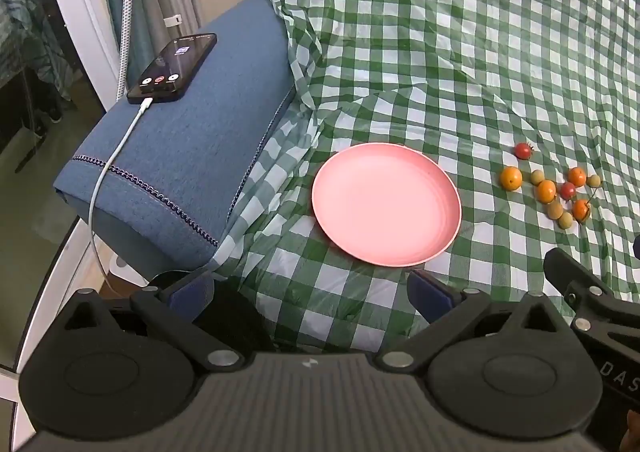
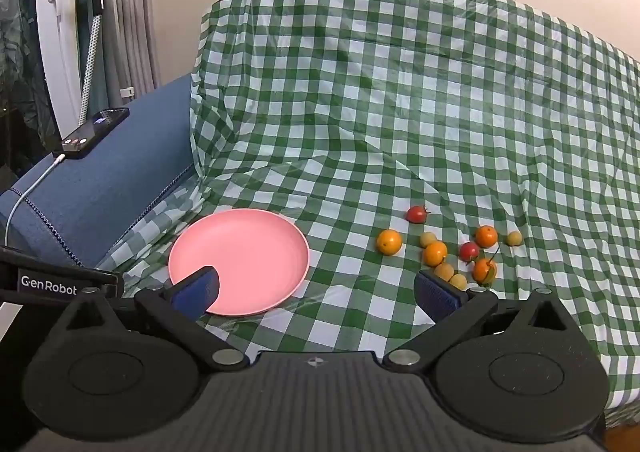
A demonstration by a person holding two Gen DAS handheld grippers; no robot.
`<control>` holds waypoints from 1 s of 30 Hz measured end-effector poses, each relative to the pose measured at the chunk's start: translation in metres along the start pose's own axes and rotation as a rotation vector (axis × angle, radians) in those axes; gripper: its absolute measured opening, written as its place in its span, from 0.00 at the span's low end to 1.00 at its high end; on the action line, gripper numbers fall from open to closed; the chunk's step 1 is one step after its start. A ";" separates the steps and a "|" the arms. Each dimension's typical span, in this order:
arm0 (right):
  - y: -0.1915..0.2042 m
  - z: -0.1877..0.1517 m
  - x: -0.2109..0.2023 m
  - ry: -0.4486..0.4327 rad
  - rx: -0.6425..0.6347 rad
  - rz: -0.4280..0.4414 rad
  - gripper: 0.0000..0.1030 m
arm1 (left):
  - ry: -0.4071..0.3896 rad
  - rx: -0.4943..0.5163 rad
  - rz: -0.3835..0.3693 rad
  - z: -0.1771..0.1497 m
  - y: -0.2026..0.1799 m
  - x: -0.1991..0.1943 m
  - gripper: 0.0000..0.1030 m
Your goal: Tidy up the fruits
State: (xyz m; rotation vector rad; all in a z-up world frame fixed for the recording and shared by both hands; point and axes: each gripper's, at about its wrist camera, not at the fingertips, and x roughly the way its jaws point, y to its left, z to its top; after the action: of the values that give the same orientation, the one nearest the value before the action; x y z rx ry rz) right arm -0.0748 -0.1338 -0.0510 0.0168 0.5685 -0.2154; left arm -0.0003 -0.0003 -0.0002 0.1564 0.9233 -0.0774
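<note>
From the left wrist view, the left gripper [image 1: 310,290] has its jaws spread wide with nothing between them, hanging above the green-and-white checked cloth [image 1: 460,64] just short of the near rim of the pink plate [image 1: 386,204]. The plate lies flat on the cloth. To its right, well apart from it, sits a loose cluster of small fruits [image 1: 554,188]: orange ones, red ones and pale yellowish ones, some touching each other. A single red fruit [image 1: 523,150] lies just behind the cluster. At the left a blue sofa armrest [image 1: 188,156] carries a black phone [image 1: 173,67] with a white cable [image 1: 114,156] plugged in. Part of the other gripper shows at the right edge.

From the right wrist view, the right gripper [image 2: 316,290] also stands wide open and grips nothing. Its left finger overlaps the near edge of the pink plate [image 2: 248,252] in the picture; its right finger sits just in front of the fruits [image 2: 452,252]. All the fruits lie on the cloth [image 2: 400,92], to the right of the plate. The phone [image 2: 95,127] rests on the armrest [image 2: 120,180] at the left.
</note>
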 end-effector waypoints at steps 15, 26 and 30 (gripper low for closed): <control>-0.001 0.001 0.001 0.002 0.003 0.000 1.00 | -0.001 0.004 0.002 -0.005 -0.004 0.003 1.00; -0.003 -0.001 0.004 0.003 0.004 0.001 1.00 | 0.007 0.020 0.006 -0.006 -0.008 0.004 1.00; -0.004 0.000 0.004 0.003 0.003 0.001 1.00 | 0.021 0.047 0.029 -0.003 -0.009 0.005 1.00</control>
State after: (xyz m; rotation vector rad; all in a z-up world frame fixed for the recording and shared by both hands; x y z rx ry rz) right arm -0.0722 -0.1384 -0.0531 0.0208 0.5711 -0.2152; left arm -0.0011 -0.0083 -0.0072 0.2147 0.9407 -0.0703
